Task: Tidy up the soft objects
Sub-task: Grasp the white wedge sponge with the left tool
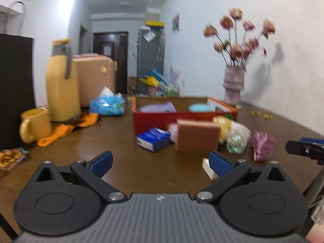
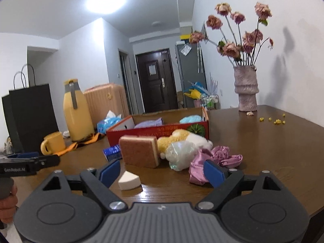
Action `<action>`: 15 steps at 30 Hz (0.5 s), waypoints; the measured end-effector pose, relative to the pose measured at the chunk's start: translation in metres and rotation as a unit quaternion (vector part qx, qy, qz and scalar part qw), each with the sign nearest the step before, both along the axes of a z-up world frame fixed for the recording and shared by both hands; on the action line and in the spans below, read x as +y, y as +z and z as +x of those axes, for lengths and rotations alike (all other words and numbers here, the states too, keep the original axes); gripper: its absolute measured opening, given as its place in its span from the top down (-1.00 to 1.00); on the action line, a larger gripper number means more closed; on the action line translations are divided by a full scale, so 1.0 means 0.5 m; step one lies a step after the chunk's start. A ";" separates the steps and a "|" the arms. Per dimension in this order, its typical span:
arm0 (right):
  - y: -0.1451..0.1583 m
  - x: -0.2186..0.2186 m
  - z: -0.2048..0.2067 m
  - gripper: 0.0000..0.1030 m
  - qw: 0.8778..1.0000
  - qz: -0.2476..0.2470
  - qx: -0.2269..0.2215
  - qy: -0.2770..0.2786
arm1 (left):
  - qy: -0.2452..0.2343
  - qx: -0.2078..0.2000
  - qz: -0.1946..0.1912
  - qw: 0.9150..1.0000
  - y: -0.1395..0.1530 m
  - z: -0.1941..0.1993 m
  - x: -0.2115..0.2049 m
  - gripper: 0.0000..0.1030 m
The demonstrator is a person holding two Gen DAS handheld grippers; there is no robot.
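A heap of soft things lies on the brown table in front of a red cardboard box (image 1: 162, 119) (image 2: 158, 130). The heap holds a brown sponge (image 1: 197, 135) (image 2: 139, 150), a blue tissue pack (image 1: 154, 138) (image 2: 112, 151), a yellow-and-white plush toy (image 2: 182, 136), a clear plastic bag (image 1: 238, 138) (image 2: 180, 155) and a pink satin cloth (image 1: 262, 144) (image 2: 218, 156). My left gripper (image 1: 162, 163) is open and empty, short of the sponge. My right gripper (image 2: 162, 173) is open. A white wedge sponge (image 2: 129, 180) (image 1: 207, 168) lies loose by its left finger. The box holds a lilac cloth (image 2: 150, 123) and a teal item (image 2: 190, 119).
A yellow flask (image 1: 61, 85), a yellow mug (image 1: 35, 126) and orange cloth (image 1: 66, 129) stand at the left, with a black paper bag (image 2: 30, 117) behind. A vase of dried flowers (image 2: 246, 89) and yellow crumbs (image 2: 275, 120) are at the far right. A snack packet (image 1: 10, 158) lies near left.
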State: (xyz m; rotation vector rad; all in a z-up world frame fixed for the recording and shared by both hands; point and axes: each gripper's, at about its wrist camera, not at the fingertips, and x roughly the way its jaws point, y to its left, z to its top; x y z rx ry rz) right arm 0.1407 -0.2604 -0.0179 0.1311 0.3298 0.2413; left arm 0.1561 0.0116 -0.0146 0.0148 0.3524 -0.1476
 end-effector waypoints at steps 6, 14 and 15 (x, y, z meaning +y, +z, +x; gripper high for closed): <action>-0.018 0.010 0.072 -0.31 0.999 0.005 0.029 0.022 | -0.041 0.037 0.003 0.998 -0.028 0.067 -0.059 -0.99; -0.017 0.014 0.189 -0.28 0.999 0.000 0.048 0.023 | -0.093 0.094 0.025 0.991 -0.071 0.166 -0.144 -0.71; -0.012 0.014 0.201 -0.28 0.999 -0.001 0.044 0.028 | -0.095 0.101 0.022 0.990 -0.074 0.179 -0.149 -0.67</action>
